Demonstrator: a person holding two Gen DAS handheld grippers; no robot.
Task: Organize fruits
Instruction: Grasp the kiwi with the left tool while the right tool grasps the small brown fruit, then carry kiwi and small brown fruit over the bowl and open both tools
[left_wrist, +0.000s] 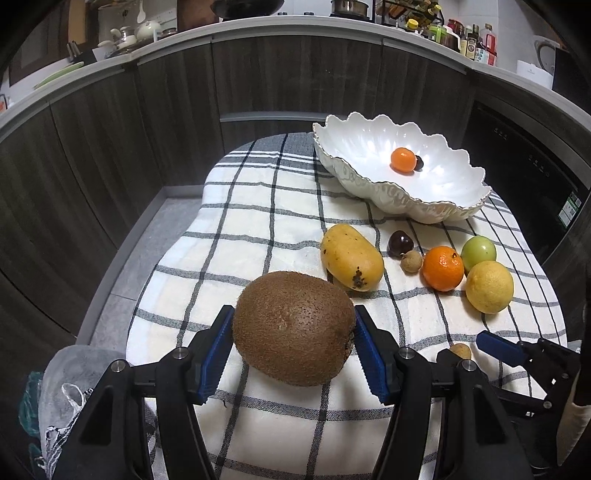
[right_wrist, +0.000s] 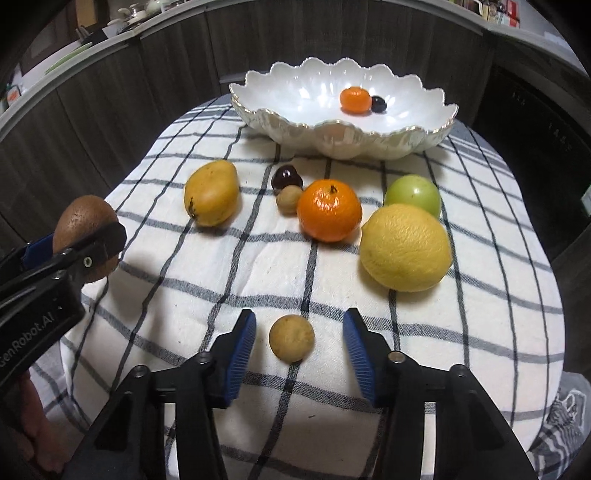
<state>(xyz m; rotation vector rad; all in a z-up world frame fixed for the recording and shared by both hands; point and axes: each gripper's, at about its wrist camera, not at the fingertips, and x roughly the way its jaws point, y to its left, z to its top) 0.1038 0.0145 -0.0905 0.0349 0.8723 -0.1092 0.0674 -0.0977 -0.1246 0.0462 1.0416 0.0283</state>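
Note:
My left gripper (left_wrist: 293, 332) is shut on a brown kiwi (left_wrist: 293, 328), its blue pads against both sides; the kiwi also shows in the right wrist view (right_wrist: 86, 225). My right gripper (right_wrist: 299, 343) is open, with a small tan longan (right_wrist: 291, 338) lying on the cloth between its fingers, apart from both. A white scalloped bowl (right_wrist: 417, 136) at the far end holds a small orange (right_wrist: 355, 99) and a dark cherry (right_wrist: 378, 104). On the cloth lie a mango (right_wrist: 211, 192), a dark cherry (right_wrist: 285, 177), another longan (right_wrist: 290, 199), an orange (right_wrist: 329, 210), a green fruit (right_wrist: 413, 194) and a lemon (right_wrist: 406, 248).
The table is covered by a white checked cloth (right_wrist: 221, 280). Dark wood cabinets (left_wrist: 110, 147) curve around behind, under a counter with pots and bottles (left_wrist: 472, 37). A grey floor strip (left_wrist: 147, 251) lies to the left of the table.

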